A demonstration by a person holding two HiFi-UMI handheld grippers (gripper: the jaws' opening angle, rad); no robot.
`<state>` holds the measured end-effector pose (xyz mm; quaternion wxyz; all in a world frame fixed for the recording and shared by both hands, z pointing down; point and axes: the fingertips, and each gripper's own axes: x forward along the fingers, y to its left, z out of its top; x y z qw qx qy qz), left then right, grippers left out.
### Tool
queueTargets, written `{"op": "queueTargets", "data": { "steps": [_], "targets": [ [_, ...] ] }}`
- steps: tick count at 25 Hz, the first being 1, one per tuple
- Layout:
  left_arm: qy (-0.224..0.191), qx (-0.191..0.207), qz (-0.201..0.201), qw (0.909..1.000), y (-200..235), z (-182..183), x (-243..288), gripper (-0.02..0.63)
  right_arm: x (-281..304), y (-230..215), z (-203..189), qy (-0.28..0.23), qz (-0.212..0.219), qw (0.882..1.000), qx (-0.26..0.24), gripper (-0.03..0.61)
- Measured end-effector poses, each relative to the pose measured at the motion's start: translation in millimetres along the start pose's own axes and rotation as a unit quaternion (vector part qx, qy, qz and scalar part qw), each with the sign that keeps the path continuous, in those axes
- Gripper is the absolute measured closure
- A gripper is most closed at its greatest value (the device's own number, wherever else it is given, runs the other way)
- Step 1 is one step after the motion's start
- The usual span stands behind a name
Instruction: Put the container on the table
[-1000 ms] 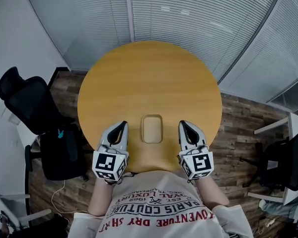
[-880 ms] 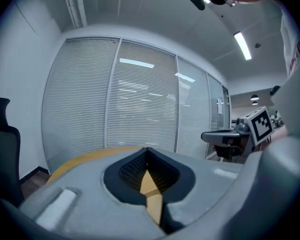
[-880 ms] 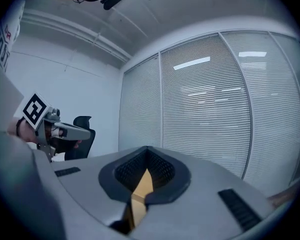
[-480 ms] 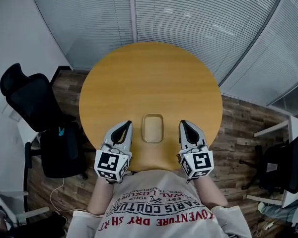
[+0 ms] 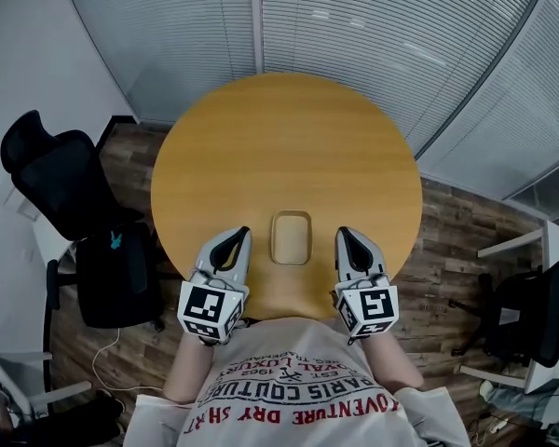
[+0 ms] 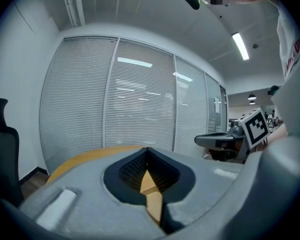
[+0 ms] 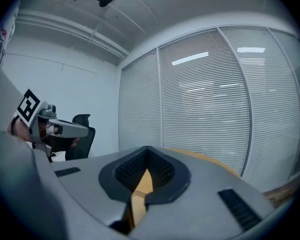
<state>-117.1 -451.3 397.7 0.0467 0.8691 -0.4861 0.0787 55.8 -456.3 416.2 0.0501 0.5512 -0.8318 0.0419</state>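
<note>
Far left of the head view: a black office chair [image 5: 51, 189] stands on the wood floor, off the table [image 5: 289, 138] and out of the work. Next, lower centre-left, the left gripper [image 5: 231, 242] hangs over the table's near edge w/ its marker cube toward the person. Its own view shows the jaws pressed together w/ nothing between them, only a sliver of tabletop showing past the tips. In the lower middle of the frame sits the container [image 5: 291, 238], a shallow, tan, rounded-rectangle tray. It lies flat on the tabletop near the near edge, open side up, between the two grippers and apart from both. Its long axis runs bottom-to-top in the frame, i.e. away from the person toward the slatted blinds [image 5: 373, 26], roughly parallel to both grippers. Lower centre-right, the right gripper [image 5: 347, 240] mirrors the left, its jaws likewise closed on nothing. The even flanking, tips level w/ the tray, reads as a rest pose, prob. because the container already stands on the table and needs no hold. Far right, a second dark chair [image 5: 531, 315] sits by a white desk, also well clear.
</note>
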Motion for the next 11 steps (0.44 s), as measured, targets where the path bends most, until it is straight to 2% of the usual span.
{"op": "queueTargets", "data": {
  "steps": [11],
  "targets": [
    [0.013,-0.005,-0.002,0.9999,14,-7,4,0.615,18,6,-6,0.013,-0.008,1.0,0.013,0.572]
  ]
}}
